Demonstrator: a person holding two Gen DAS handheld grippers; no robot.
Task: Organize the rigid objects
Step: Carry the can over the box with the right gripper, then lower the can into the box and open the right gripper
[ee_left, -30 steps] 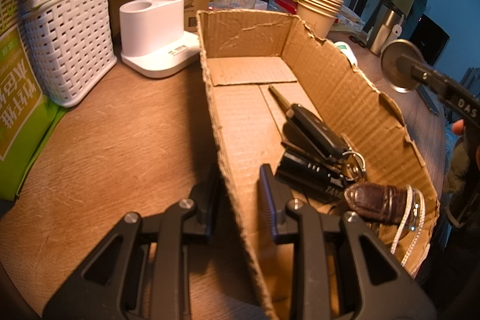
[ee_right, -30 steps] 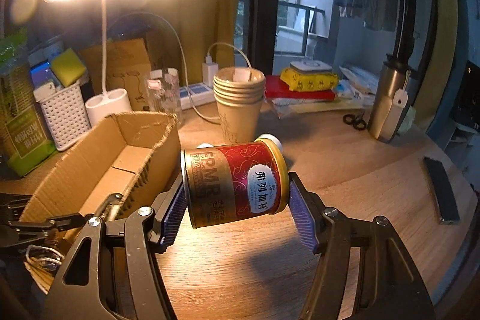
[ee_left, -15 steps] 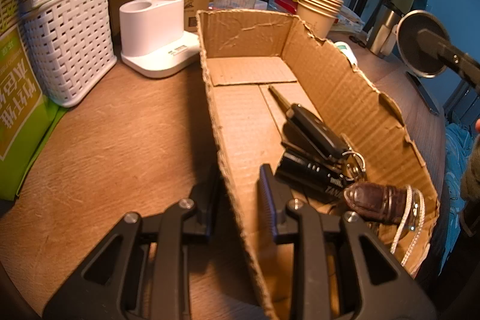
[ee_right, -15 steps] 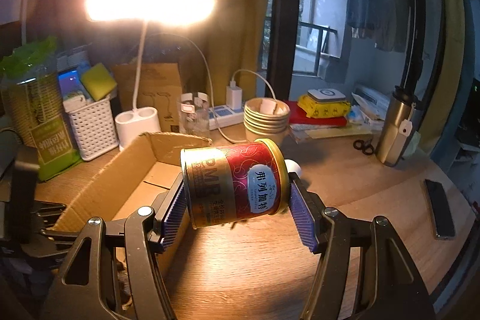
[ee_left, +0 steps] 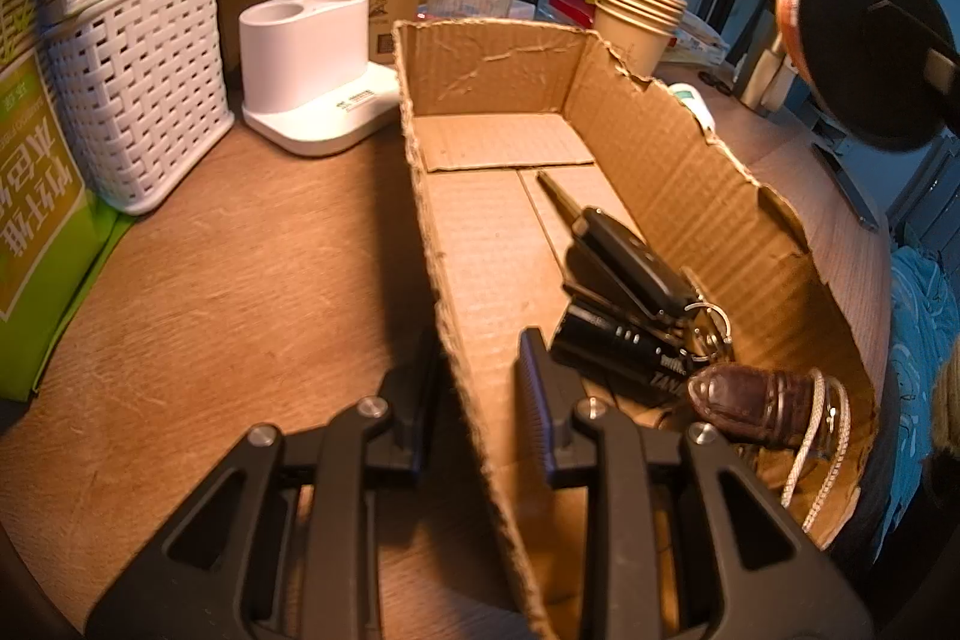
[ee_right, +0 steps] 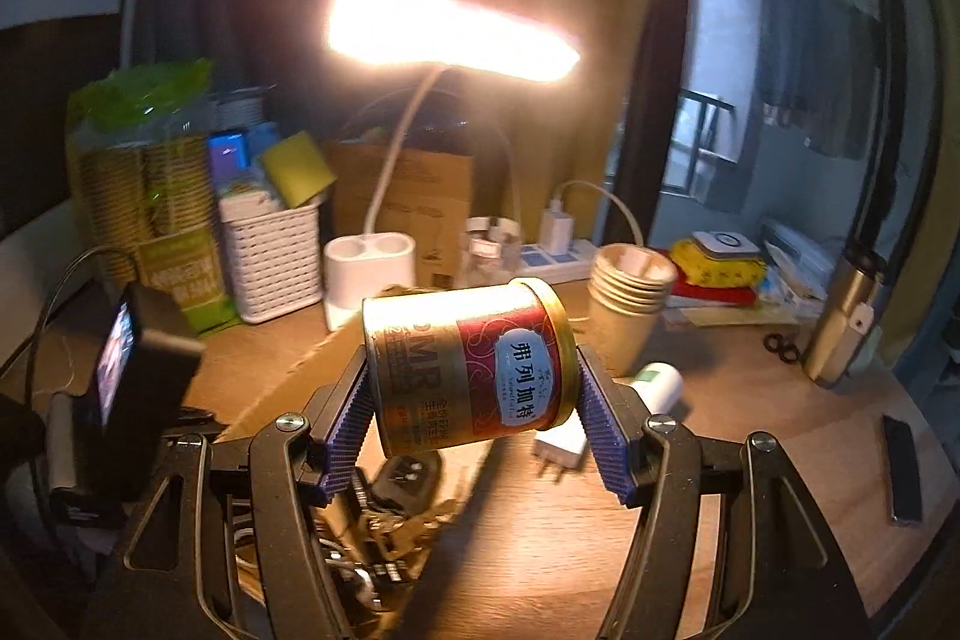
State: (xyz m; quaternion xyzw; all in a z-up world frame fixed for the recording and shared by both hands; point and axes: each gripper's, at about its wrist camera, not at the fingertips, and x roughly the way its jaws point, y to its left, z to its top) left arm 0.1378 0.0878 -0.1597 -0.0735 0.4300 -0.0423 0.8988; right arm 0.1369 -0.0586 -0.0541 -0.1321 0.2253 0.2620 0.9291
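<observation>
Over the cardboard box [ee_left: 498, 244], we carry a tin can with one gripper and pinch the box wall with the other.

On the wooden desk [ee_left: 240, 280] we keep the left gripper [ee_left: 474, 382] pressed together on the near side wall of the box, one finger outside and one inside. Our right gripper [ee_right: 474, 406] clamps the red and gold tin can [ee_right: 468, 364] lying sideways between its blue pads, in the air above the box. Inside the box lie a car key [ee_left: 624, 256], a black flashlight [ee_left: 618, 355] and a brown leather piece [ee_left: 750, 400]. Behind stand a white basket [ee_left: 138, 100] and paper cups [ee_right: 627, 304].
</observation>
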